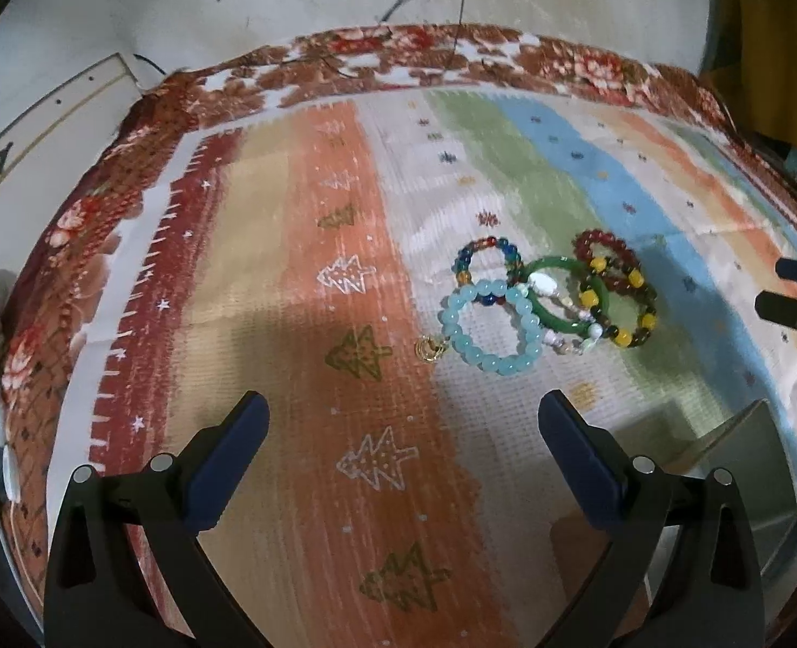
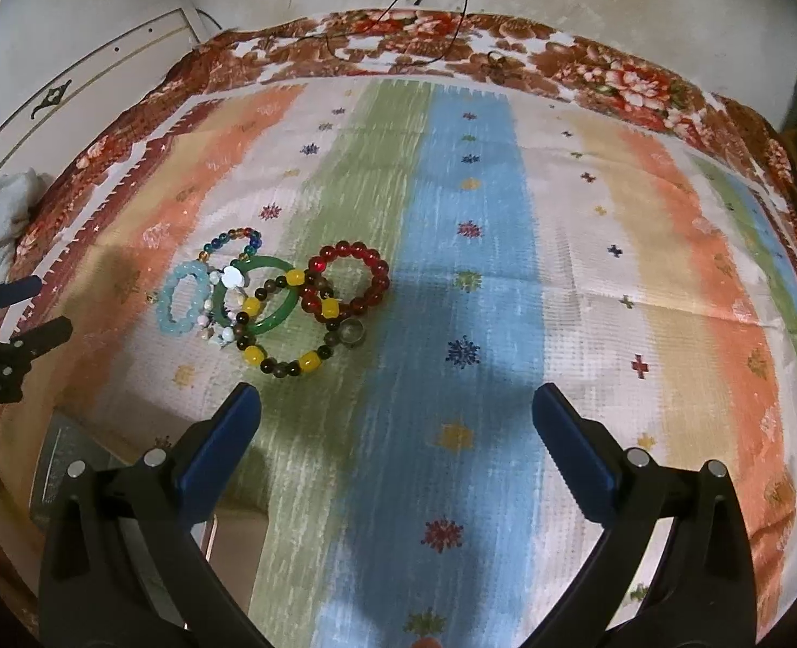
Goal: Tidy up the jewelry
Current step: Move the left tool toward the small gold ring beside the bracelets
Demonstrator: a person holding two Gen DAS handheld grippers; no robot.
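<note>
Both the left gripper (image 1: 404, 421) and right gripper (image 2: 397, 413) are hovering with fingers wide apart and empty, while the bracelets (image 2: 269, 299) are lying tangled on the cloth (image 2: 587, 216), probably light, slippery beads best pinched across one free rim.

The striped cloth (image 2: 468, 324) carries bands of orange, tan, white, green and light blue, dotted with small flower and cross marks, plus outlined tree shapes on the orange band. Under it, a floral blanket (image 2: 636, 81) shows red and pink blooms on brown and white. The light blue beaded bracelet (image 1: 487, 326) is pale aqua throughout. The green bangle (image 2: 261, 294) is solid jade green. The red beaded bracelet (image 2: 352, 283) is translucent dark red. The brown and yellow beaded bracelet (image 2: 285, 345) alternates dark brown beads with bright yellow ones. The multicoloured beaded bracelet (image 1: 487, 259) mixes blue, green, amber and red. Both grippers have black arms with blue finger pads (image 1: 236, 453).
</note>
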